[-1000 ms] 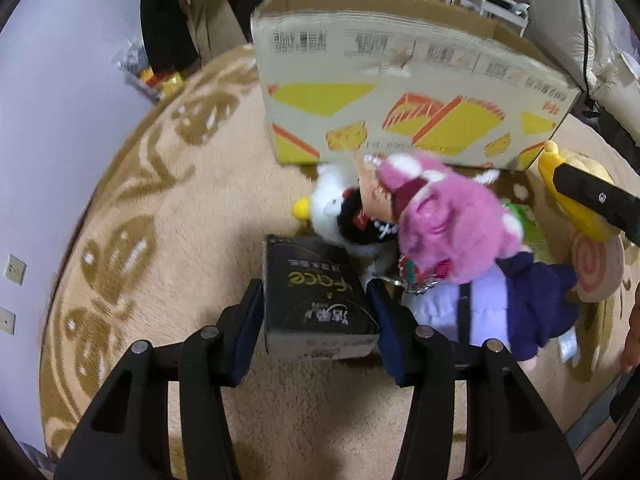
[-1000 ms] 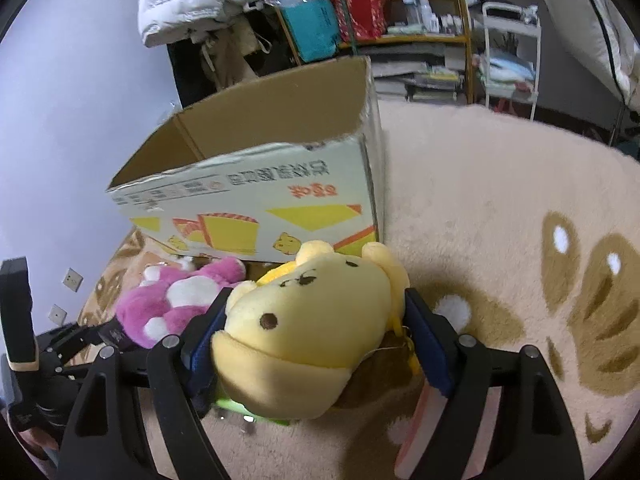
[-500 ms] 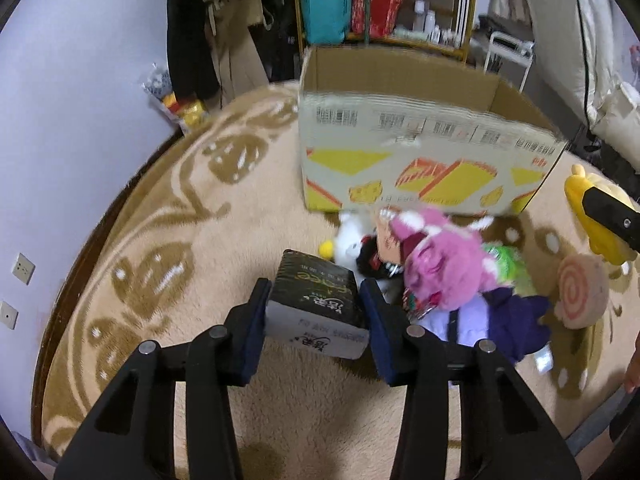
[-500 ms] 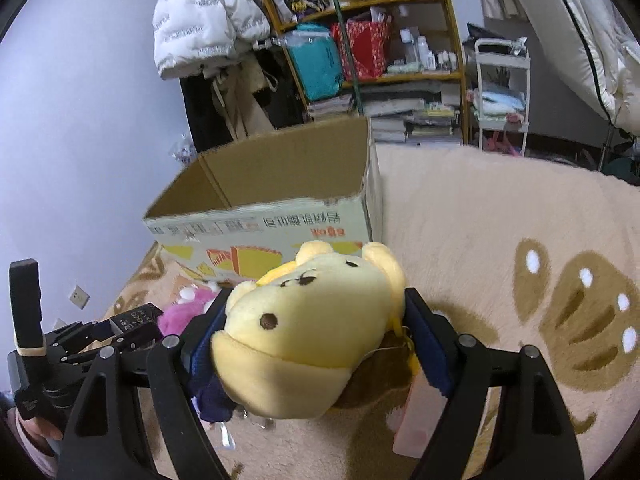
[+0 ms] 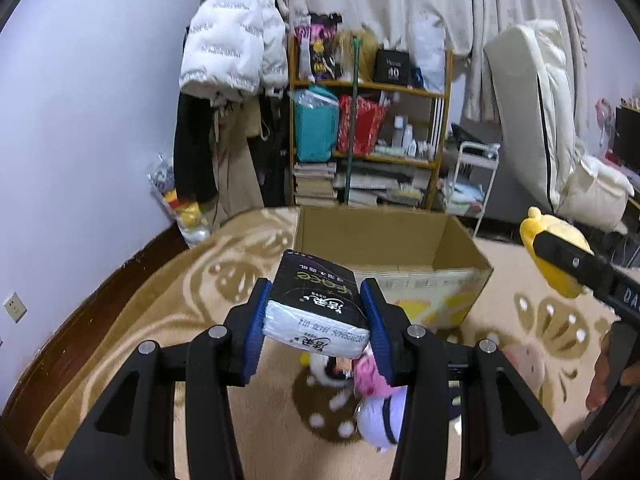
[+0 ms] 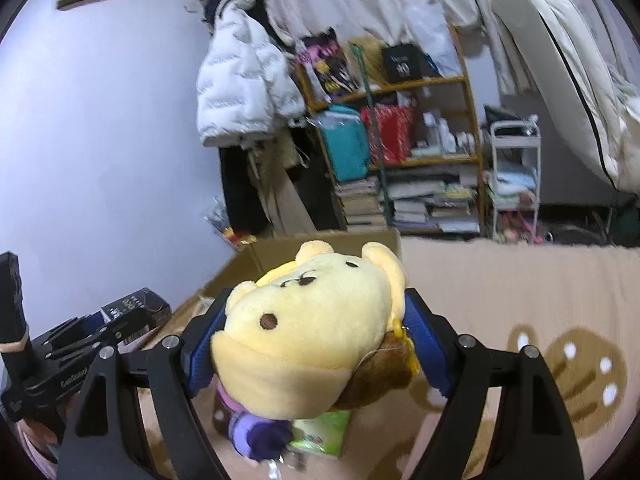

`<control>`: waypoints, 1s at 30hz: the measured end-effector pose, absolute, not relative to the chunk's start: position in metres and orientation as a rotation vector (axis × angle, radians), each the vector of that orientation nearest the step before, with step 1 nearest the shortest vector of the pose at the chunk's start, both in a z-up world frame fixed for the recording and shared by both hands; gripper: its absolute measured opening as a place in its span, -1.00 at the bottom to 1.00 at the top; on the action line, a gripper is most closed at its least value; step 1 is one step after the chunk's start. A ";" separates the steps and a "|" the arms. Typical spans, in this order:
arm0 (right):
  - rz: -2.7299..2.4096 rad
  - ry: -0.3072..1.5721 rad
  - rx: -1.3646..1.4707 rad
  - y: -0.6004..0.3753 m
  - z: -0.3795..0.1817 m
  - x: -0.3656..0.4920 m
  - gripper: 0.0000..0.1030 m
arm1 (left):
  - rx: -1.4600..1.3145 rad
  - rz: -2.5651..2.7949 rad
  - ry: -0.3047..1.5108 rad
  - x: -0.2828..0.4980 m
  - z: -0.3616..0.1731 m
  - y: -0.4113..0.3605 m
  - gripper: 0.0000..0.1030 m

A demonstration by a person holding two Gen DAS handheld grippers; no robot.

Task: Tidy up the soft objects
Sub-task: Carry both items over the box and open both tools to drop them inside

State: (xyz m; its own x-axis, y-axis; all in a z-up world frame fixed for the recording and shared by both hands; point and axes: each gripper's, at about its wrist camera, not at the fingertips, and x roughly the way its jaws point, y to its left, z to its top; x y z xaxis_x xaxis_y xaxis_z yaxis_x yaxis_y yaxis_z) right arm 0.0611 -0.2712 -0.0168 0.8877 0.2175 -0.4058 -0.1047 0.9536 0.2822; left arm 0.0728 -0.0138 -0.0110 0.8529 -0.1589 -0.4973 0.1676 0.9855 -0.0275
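Both grippers carry soft things above the rug, near the open box.

The left gripper (image 5: 316, 320) has its jaws clamped on a black tissue pack (image 5: 316, 300); the right gripper (image 6: 316, 344) has its jaws spread wide around a yellow bear plush (image 6: 308, 328). The cardboard box (image 5: 400, 248) stands open beyond them on the beige rug (image 5: 160, 320). A pink-haired doll (image 5: 376, 384) lies below on the rug.
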 end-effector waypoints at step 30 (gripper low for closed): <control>0.186 0.533 0.151 -0.270 -0.040 0.175 0.70 | 0.106 -0.253 0.620 0.205 -0.038 -0.079 -0.13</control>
